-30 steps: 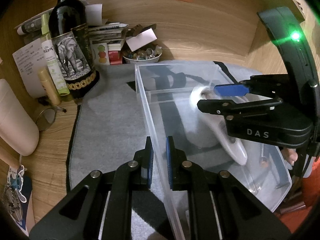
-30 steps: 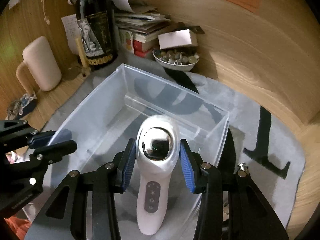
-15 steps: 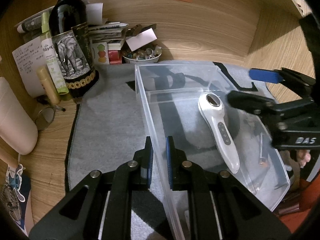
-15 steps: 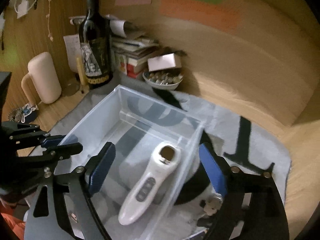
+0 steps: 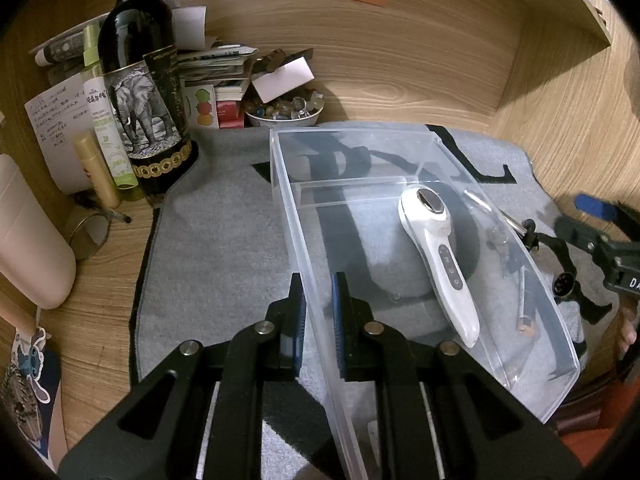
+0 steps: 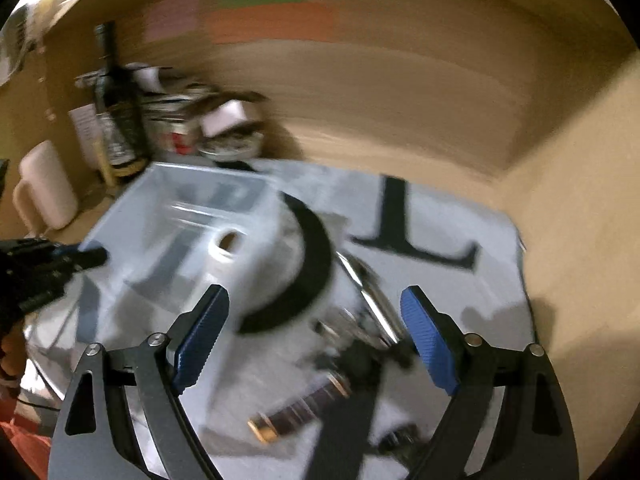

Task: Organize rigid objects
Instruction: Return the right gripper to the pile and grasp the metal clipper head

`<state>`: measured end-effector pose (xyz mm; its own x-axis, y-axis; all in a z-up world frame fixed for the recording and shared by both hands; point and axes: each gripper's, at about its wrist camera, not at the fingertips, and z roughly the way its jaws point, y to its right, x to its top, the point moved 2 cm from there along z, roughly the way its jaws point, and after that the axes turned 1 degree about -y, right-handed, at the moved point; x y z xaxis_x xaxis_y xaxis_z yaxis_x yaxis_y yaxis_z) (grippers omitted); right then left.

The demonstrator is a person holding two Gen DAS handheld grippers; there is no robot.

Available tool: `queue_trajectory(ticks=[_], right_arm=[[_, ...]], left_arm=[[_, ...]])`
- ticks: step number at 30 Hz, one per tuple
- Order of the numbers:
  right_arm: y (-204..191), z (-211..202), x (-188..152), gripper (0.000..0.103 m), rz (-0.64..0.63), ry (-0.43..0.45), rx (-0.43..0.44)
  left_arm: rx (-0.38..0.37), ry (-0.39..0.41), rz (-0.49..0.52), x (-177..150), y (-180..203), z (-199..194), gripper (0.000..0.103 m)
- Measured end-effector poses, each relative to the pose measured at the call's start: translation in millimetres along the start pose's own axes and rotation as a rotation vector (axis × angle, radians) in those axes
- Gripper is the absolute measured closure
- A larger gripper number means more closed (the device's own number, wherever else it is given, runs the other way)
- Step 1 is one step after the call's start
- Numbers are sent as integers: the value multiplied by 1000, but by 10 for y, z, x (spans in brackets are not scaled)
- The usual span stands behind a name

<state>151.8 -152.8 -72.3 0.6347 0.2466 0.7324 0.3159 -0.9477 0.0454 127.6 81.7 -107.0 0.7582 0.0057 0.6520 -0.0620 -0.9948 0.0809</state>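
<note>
A clear plastic bin [image 5: 360,136] stands on a grey mat [image 5: 224,232]. My left gripper [image 5: 317,282] is shut on the bin's near left wall, one blue pad on each side of it. A white handheld device [image 5: 436,248] with a shiny round head lies loose on the bin floor. In the blurred right wrist view the white device [image 6: 228,244] shows only faintly. My right gripper [image 6: 314,300] hangs open and empty over the mat to the right of the bin, above a dark tube with gold ends [image 6: 304,408] and some metal bits [image 6: 372,296].
A wine bottle with an elephant label [image 5: 140,92], a bowl of small stones [image 5: 284,114], stacked books and a cream container [image 5: 28,240] crowd the back left. Wooden walls close the back and right. A black cabled part [image 5: 560,276] lies right of the bin.
My right gripper let go of the white device, opened wide and drew back to the right, out of the bin. The device now lies in the bin. The left gripper has not moved.
</note>
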Motion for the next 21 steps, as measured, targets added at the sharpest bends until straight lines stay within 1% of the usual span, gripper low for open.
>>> queue_trajectory(ticks=[4, 7, 10, 14, 17, 18, 20, 21], right_arm=[[277, -48, -234, 16, 98, -33, -64], [419, -52, -398, 16, 158, -59, -78], [484, -30, -554, 16, 174, -94, -100], [533, 11, -736, 17, 163, -135, -123], [618, 55, -848, 18, 201, -149, -99], [638, 66, -877, 19, 216, -155, -86], [672, 93, -919, 27, 233, -167, -70], [693, 111, -942, 38, 243, -177, -51]], left_arm=[[-1, 1, -4, 0, -1, 0, 91], [-4, 4, -18, 3, -3, -2, 91], [-4, 3, -25, 4, -7, -4, 91], [15, 1, -22, 7, 24, -3, 91], [28, 1, -21, 3, 34, -3, 91], [30, 0, -22, 1, 32, -4, 91], [30, 0, -28, 0, 27, -6, 91], [30, 0, -32, 2, 24, -6, 91]])
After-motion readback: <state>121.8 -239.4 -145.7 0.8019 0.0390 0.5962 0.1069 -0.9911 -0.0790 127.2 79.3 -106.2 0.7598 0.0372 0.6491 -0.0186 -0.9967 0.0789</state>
